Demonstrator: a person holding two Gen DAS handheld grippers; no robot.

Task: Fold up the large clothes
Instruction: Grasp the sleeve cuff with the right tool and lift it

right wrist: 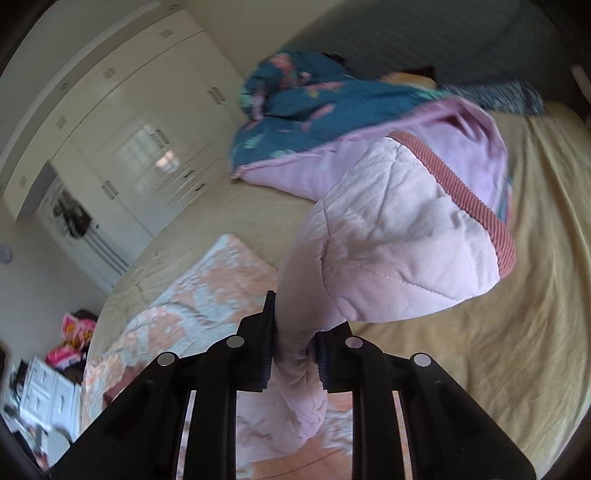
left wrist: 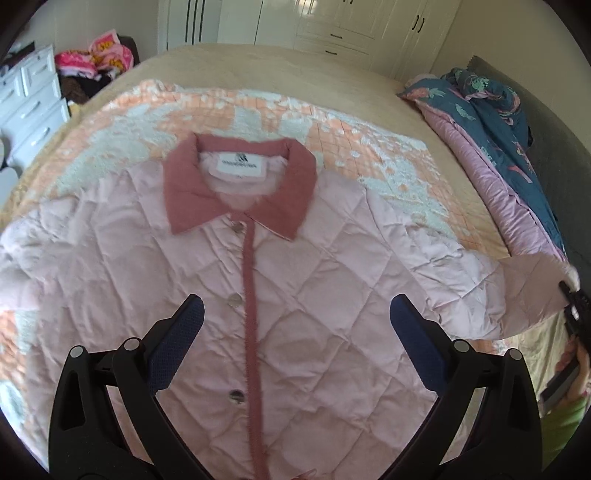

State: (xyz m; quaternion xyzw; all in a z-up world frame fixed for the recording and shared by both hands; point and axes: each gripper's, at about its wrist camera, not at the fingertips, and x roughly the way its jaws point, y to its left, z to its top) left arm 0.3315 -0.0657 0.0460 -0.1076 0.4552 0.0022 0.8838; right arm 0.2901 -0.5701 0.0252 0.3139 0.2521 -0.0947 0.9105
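Observation:
A pale pink quilted jacket (left wrist: pixel 317 295) with a dusty-rose collar (left wrist: pixel 240 184) lies front-up and buttoned on an orange and white blanket (left wrist: pixel 258 110) on the bed. My left gripper (left wrist: pixel 295 314) is open and empty, hovering over the jacket's button placket. My right gripper (right wrist: pixel 293 332) is shut on the jacket's right sleeve (right wrist: pixel 399 236) and holds it lifted off the bed, its rose-trimmed cuff (right wrist: pixel 469 199) hanging forward. In the left wrist view the right gripper (left wrist: pixel 572 306) shows at the far right edge, at the end of the sleeve.
A blue floral quilt with pink lining (left wrist: pixel 491 122) is heaped along the bed's right side, also in the right wrist view (right wrist: pixel 314 110). White wardrobes (left wrist: pixel 332 22) stand beyond the bed. A white drawer unit (left wrist: pixel 29 99) and a pile of pink clothes (left wrist: pixel 99 59) are at the left.

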